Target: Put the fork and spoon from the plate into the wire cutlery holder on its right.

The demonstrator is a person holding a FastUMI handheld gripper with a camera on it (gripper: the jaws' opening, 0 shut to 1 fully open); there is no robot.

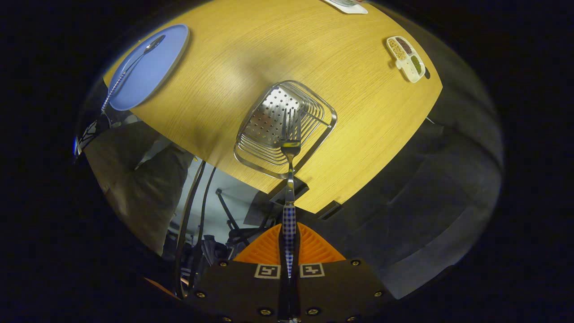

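The tongs (289, 251) are closed on the checked handle of the fork (290, 179), with both fingers pressing on it from the two sides, so the handle runs straight out between them toward 12 o'clock. The metal neck of the fork continues beyond the fingertips and its tines point away from the tongs, ending over the wire cutlery holder (285, 128). From this view the tines overlap the perforated metal plate inside the holder, a little toward its 4 o'clock part, but I cannot tell if the fork touches the holder or is only held above it. The holder stands on the wooden desk (350, 103), near the edge of the desk that is closest to the tongs, directly ahead of the fingers. The spoon (130, 69) lies on the blue plate (161, 58), far from the tongs at about 10 o'clock from the holder; its bowl rests on the plate and its checked handle reaches out over the plate's rim, past the desk's edge. At about 2 o'clock from the holder, well apart from it, there is a small white divided tray (407, 59) with grains or beans in its compartments.
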